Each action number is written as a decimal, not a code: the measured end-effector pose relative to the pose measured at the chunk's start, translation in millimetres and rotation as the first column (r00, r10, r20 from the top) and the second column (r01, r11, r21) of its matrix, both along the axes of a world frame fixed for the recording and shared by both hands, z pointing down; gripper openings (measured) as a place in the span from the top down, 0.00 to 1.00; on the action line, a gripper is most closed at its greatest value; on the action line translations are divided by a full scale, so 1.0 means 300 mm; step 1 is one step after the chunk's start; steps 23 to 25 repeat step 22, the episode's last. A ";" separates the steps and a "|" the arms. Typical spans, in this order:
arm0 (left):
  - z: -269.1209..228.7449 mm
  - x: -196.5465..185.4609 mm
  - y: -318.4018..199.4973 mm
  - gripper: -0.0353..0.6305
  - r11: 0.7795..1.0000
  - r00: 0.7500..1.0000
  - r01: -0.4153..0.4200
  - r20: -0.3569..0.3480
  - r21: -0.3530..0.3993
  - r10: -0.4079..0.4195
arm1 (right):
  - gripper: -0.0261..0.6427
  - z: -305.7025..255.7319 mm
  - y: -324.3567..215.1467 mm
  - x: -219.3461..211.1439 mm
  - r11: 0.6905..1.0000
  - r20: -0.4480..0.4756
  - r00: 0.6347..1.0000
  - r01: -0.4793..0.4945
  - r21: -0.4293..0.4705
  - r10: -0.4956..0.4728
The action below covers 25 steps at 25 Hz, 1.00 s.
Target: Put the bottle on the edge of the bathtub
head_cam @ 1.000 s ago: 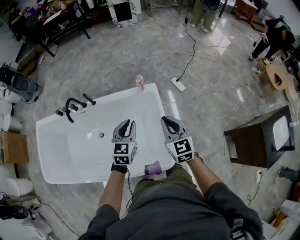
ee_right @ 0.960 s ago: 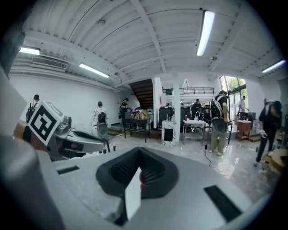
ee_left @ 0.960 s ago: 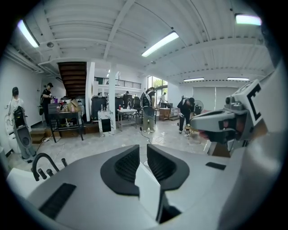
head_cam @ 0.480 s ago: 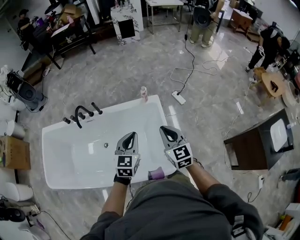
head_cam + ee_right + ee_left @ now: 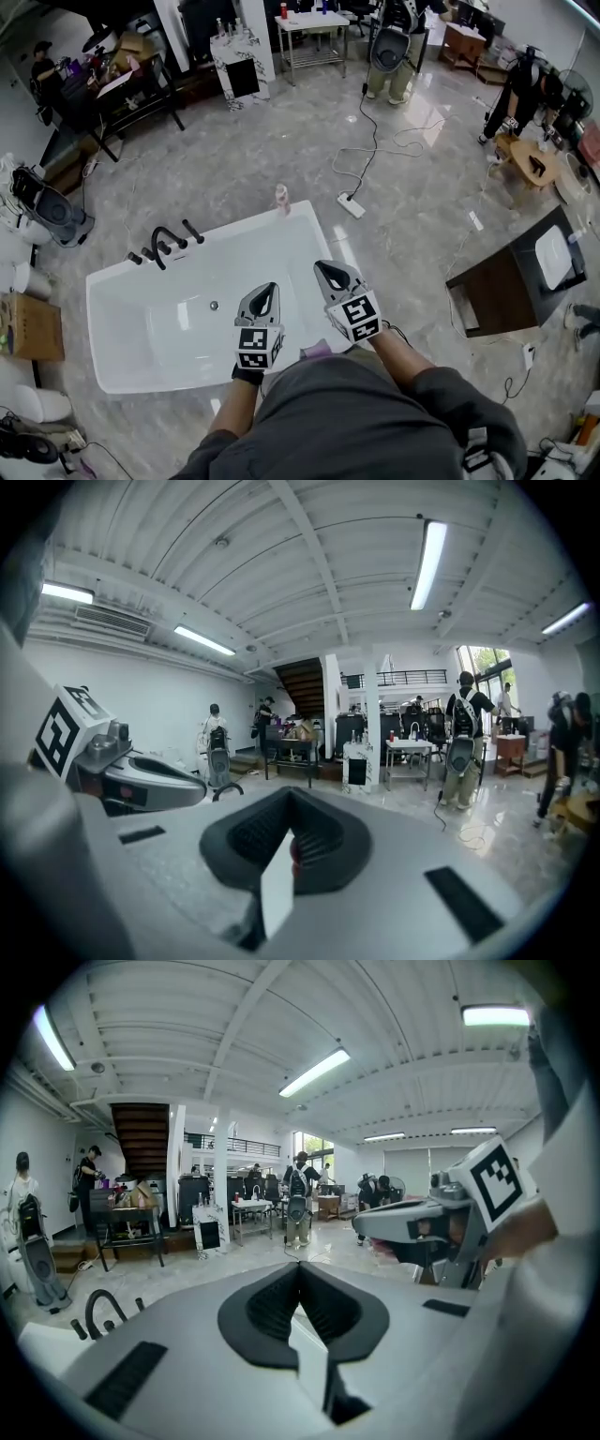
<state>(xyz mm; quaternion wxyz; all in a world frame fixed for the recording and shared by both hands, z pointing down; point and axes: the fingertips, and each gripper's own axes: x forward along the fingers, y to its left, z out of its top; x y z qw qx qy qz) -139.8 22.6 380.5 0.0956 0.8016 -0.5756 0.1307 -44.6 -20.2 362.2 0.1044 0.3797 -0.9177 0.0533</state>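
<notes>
Bottle (image 5: 281, 198): a slim, pale pink one. It stands upright on the far right corner of the bathtub's rim, long axis vertical and top end up, at the very edge where the rim meets the floor. It stands well apart from both tools.

At the left, the bathtub (image 5: 101, 328) is a glossy white rectangle with rounded corners and a broad, flat rim. A black curved faucet (image 5: 161, 246) with separate black handles rises from its far left rim, and a small round metal drain (image 5: 214, 306) sits in the smooth basin.

Over the near part of the basin hangs the left gripper (image 5: 268, 289), grey-shelled with ribbed black pads. Its jaws have just been closing and now meet at the tips with nothing between them. Just to its right, at the near rim, lies a small purple thing (image 5: 316, 350), partly hidden by the person's body; its shape cannot be made out.

The right gripper (image 5: 323, 270) is beside it, jaws likewise together and bare.

Further right, a white power strip (image 5: 352, 205) lies on the polished grey marble floor (image 5: 234, 141).
</notes>
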 end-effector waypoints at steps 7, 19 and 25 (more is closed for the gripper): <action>-0.034 0.004 0.004 0.94 1.000 1.000 -0.008 0.002 0.027 0.008 | 0.96 -0.005 0.028 -0.016 1.000 0.005 1.000 0.008 0.004 -0.008; -0.051 0.001 0.027 0.94 0.999 1.000 0.000 0.019 0.034 -0.001 | 0.96 -0.031 0.041 -0.026 0.999 0.008 1.000 0.027 0.024 -0.027; -0.057 0.014 0.023 0.94 0.999 1.000 -0.005 0.023 0.046 0.004 | 0.96 -0.041 0.031 -0.020 0.999 0.011 1.000 0.029 0.039 -0.030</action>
